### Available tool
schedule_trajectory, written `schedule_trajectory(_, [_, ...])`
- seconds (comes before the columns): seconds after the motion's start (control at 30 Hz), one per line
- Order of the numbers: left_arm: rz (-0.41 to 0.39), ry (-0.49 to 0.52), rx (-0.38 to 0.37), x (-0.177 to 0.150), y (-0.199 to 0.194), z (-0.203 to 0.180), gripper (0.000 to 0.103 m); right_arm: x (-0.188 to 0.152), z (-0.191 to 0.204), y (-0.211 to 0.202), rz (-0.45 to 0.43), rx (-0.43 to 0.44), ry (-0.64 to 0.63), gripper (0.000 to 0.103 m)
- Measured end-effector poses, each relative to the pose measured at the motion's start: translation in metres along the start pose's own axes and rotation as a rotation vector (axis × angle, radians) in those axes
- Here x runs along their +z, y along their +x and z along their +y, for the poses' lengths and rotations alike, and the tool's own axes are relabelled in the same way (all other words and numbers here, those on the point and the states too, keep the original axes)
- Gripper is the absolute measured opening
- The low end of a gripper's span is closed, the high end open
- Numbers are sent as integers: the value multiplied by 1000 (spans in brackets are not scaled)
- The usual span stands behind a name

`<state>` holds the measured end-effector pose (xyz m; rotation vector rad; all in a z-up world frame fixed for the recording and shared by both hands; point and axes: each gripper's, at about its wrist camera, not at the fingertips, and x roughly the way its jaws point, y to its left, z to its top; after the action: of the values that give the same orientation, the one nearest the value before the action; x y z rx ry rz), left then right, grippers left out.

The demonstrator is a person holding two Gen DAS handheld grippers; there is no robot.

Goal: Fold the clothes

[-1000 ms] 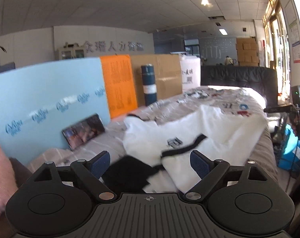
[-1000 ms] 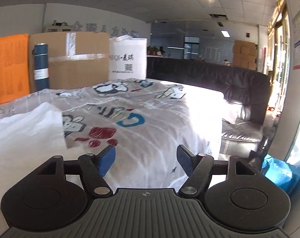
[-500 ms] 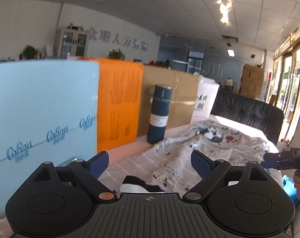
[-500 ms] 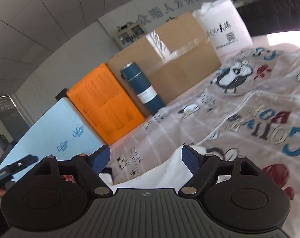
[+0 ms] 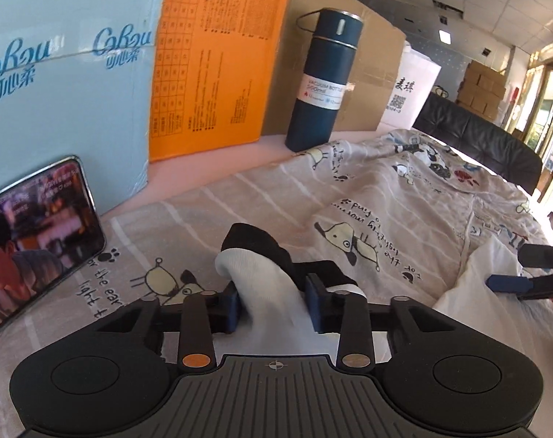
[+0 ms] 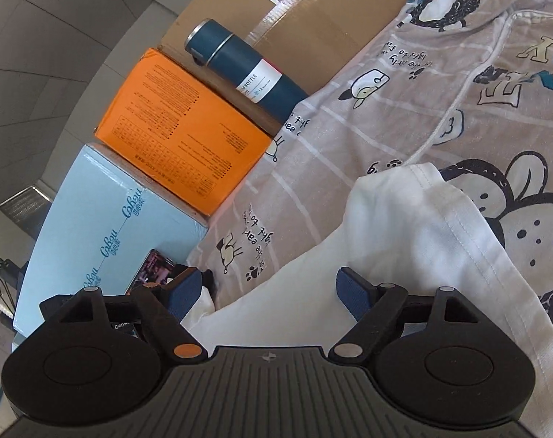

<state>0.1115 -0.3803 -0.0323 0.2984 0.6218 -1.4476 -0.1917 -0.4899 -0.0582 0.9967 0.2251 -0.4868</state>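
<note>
White cotton T-shirt with black trim [image 5: 261,284] lies on the cartoon-print bedsheet [image 5: 386,197], its sleeve pinched in the left hand-held gripper [image 5: 272,301], whose jaws have just closed. Farther right, the right hand-held gripper [image 6: 269,292] hovers released over the hem. Judged risk: a shallow pinch slips when lifted, or snags the sheet.

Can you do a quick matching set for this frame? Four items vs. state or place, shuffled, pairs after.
Items:
1. left gripper
2. right gripper
3. vacuum bottle
4. phone

States or places:
A. propped against the light blue box, screen lit
B. shut on the white T-shirt, near its black-trimmed sleeve
C. standing upright in front of the cardboard box
D. open above the white fabric, pads not pressing it

Pairs: 1-B, 2-D, 3-C, 4-A
</note>
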Motion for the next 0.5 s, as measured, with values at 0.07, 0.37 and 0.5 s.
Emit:
schedule_trajectory(0.07, [-46, 18, -15, 1, -11, -5, 11, -1, 1, 1, 2, -8, -11, 80])
schedule_trajectory(0.37, [-240, 258, -65, -19, -100, -81, 3, -1, -7, -6, -22, 39, 35, 80])
schedule_trajectory(0.5, [-286, 334, -87, -42, -133, -111, 2, 2, -13, -11, -44, 63, 76, 80])
